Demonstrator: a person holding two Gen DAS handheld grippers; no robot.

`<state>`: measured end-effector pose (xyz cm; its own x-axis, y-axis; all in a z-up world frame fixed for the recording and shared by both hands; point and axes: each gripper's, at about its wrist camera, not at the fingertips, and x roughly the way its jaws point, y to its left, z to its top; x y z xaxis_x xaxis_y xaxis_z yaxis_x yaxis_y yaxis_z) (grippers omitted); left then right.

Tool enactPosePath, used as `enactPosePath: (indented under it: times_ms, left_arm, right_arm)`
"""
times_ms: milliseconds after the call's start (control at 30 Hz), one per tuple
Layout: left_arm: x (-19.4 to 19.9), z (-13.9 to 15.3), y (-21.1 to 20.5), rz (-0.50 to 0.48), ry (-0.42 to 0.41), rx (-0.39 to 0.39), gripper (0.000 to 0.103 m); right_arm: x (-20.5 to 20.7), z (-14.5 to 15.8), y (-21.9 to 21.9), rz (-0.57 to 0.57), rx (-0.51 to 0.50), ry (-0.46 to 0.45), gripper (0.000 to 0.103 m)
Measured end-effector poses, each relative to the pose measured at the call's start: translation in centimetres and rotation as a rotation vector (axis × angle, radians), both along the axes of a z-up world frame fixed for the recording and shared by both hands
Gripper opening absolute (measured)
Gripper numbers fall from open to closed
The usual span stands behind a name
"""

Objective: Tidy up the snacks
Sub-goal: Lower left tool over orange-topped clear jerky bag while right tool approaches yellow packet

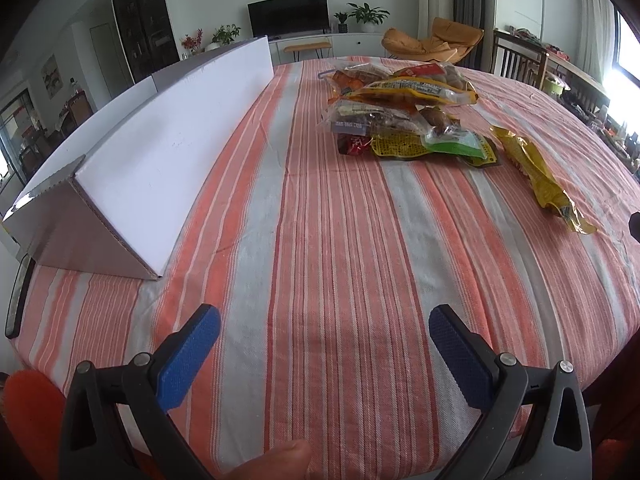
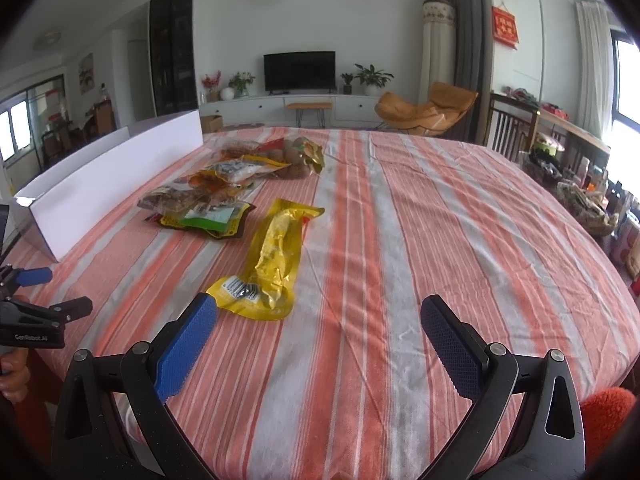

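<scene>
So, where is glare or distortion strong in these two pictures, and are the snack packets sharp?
Left wrist view: the window at the right edge is blown out, and the white box bows from fisheye. Right wrist view: the window glares too, the striped tablecloth curves, and the long yellow packet is sharp but shiny.

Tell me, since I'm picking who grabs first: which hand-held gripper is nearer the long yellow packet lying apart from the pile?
Right. The right hand-held gripper sits just short of the long yellow packet; the left hand-held gripper is farther back, the packet off to its right.
</scene>
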<state>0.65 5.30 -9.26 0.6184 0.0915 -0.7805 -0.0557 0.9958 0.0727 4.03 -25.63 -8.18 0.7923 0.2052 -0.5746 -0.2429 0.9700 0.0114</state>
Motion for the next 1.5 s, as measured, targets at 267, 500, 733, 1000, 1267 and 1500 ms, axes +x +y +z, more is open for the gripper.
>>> enactPosePath:
  times_ms: [267, 500, 733, 1000, 1267, 1500]
  left_arm:
    - [0.3, -0.7, 0.2, 0.001, 0.030, -0.001, 0.103]
    - [0.6, -0.9, 0.4, 0.001, 0.040, -0.009, 0.103]
    - [0.6, -1.0, 0.7, 0.001, 0.045, -0.032, 0.103]
    - [0.7, -1.2, 1.1, 0.005, 0.057, -0.064, 0.103]
    - [0.7, -1.3, 1.3, -0.001, 0.066, -0.078, 0.103]
    - [0.7, -1.3, 1.4, -0.009, 0.064, -0.078, 0.103]
  right_arm:
    - [0.2, -0.3, 0.2, 0.005, -0.002, 0.014, 0.102]
    - [0.5, -0.5, 0.4, 0.008, -0.004, 0.025, 0.102]
    - [0.6, -0.7, 0.6, 0.011, -0.006, 0.035, 0.102]
    - [0.6, -0.6, 0.5, 0.008, -0.009, 0.028, 0.102]
    - [0.8, 1.0, -1.0, -0.007, 0.030, -0.024, 0.102]
    - [5.2, 0.5, -2.2, 0.069, 0.111, 0.204, 0.102]
